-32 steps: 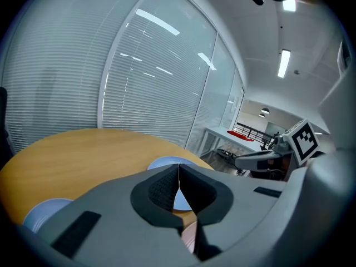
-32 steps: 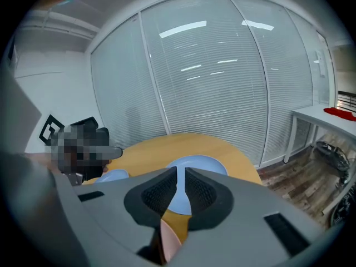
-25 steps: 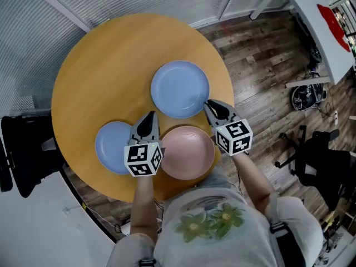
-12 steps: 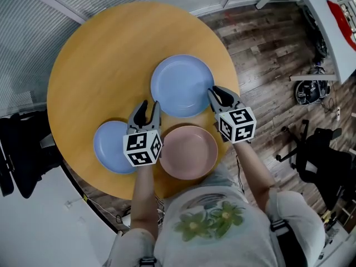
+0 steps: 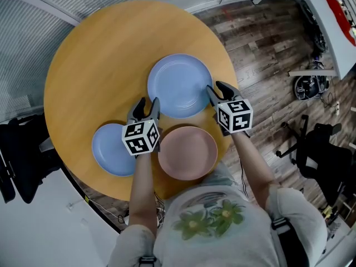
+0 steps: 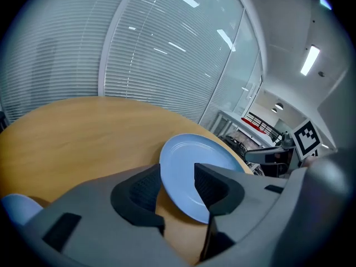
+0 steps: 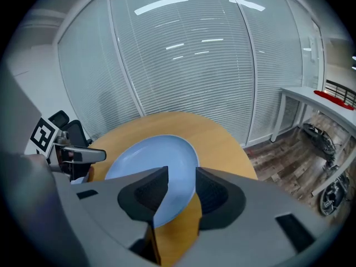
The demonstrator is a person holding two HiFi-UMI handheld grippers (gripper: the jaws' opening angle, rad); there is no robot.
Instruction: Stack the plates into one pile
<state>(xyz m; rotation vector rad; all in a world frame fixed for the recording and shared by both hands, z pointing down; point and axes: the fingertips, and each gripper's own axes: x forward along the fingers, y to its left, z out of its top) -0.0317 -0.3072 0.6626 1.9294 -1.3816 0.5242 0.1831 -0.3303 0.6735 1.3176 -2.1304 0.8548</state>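
Note:
Three plates lie on the round wooden table (image 5: pixel 100 54): a large blue plate (image 5: pixel 179 85) in the middle, a small blue plate (image 5: pixel 108 149) at the near left and a pink plate (image 5: pixel 188 152) near me. My left gripper (image 5: pixel 146 105) stands at the large plate's near-left rim and its jaws are opening. In the left gripper view that blue plate (image 6: pixel 194 160) shows between the pads of the left gripper (image 6: pixel 175 185), which do not press on it. My right gripper (image 5: pixel 218 89) is at the plate's right rim with its jaws opening. There the plate (image 7: pixel 150 154) runs between the apart jaws of the right gripper (image 7: pixel 181 191).
The table stands on a wood-plank floor beside a glass wall with blinds. A black chair (image 5: pixel 22 160) is at the left and another chair (image 5: pixel 322 154) at the right. A white desk (image 5: pixel 325 21) with a red item on it is at the far right.
Both grippers have moved forward from beside the pink plate to the large blue plate's rim. Their jaws have gone from shut to apart.

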